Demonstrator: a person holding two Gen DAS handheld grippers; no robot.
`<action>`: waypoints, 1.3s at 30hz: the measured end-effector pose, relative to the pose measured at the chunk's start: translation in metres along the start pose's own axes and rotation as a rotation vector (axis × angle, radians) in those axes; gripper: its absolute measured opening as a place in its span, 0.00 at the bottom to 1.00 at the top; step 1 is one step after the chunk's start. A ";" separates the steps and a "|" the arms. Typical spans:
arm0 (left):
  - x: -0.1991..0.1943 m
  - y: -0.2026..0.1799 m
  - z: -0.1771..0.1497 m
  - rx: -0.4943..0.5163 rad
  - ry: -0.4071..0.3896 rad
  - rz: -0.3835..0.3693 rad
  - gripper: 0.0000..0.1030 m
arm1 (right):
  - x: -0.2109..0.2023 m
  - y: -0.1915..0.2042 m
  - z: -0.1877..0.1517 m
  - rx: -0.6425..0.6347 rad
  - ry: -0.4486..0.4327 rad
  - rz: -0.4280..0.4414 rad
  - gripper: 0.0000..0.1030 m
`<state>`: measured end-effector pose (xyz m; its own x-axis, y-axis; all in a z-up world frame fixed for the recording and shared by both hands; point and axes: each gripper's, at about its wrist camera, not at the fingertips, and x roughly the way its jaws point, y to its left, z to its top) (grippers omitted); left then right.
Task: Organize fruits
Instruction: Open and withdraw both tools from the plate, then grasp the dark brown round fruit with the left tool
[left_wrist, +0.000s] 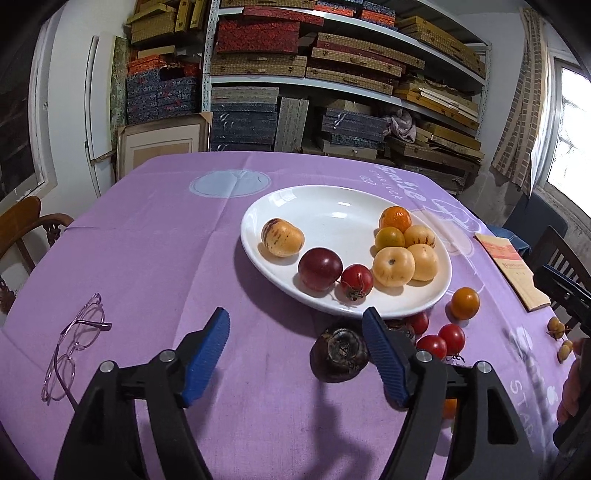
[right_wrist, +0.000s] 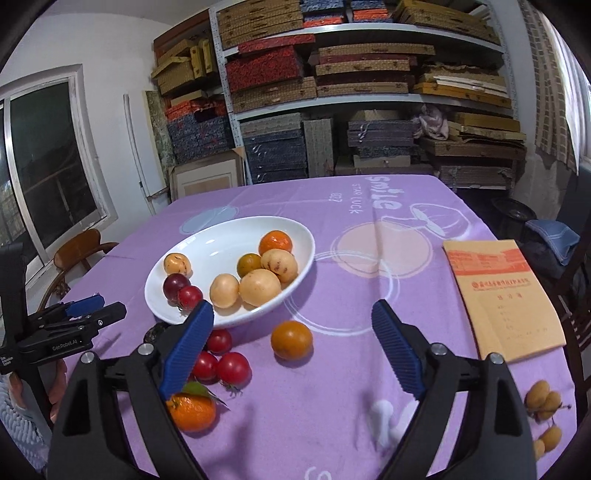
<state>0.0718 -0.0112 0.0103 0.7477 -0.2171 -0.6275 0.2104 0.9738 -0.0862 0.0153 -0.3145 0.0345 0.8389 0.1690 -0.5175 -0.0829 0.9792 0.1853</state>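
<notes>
A white oval plate (left_wrist: 332, 218) (right_wrist: 229, 229) holds several fruits: pale yellow striped ones, oranges, a dark plum (left_wrist: 320, 268) and a red tomato (left_wrist: 357, 280). My left gripper (left_wrist: 295, 321) is open over the purple cloth with nothing between its fingers. A dark brown fruit (left_wrist: 340, 354) lies just inside its right finger (left_wrist: 384, 354), near the plate's front rim. My right gripper (right_wrist: 292, 312) is open too. An orange fruit (right_wrist: 291, 339) (left_wrist: 464, 302) lies on the cloth between its fingers, untouched. Three red tomatoes (right_wrist: 221, 358) (left_wrist: 441, 339) and a leafy mandarin (right_wrist: 192, 410) sit by its left finger.
Clear-framed glasses (left_wrist: 74, 347) lie at the near left of the cloth. An orange booklet (right_wrist: 506, 302) and small yellow fruits (right_wrist: 543, 404) are at the right. Wooden chairs stand at both table sides. Shelves of boxes fill the back wall.
</notes>
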 end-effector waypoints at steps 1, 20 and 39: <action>0.001 -0.001 -0.002 0.002 0.000 0.013 0.78 | 0.000 -0.003 -0.002 0.011 0.004 -0.008 0.84; 0.024 -0.019 -0.017 0.061 0.079 0.037 0.97 | 0.010 -0.018 -0.005 0.054 0.046 -0.081 0.94; 0.056 -0.014 -0.009 0.018 0.158 0.057 0.97 | 0.006 -0.020 -0.004 0.085 0.049 -0.059 0.96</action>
<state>0.1048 -0.0368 -0.0306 0.6507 -0.1465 -0.7450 0.1826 0.9826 -0.0337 0.0202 -0.3324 0.0246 0.8135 0.1183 -0.5693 0.0138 0.9749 0.2224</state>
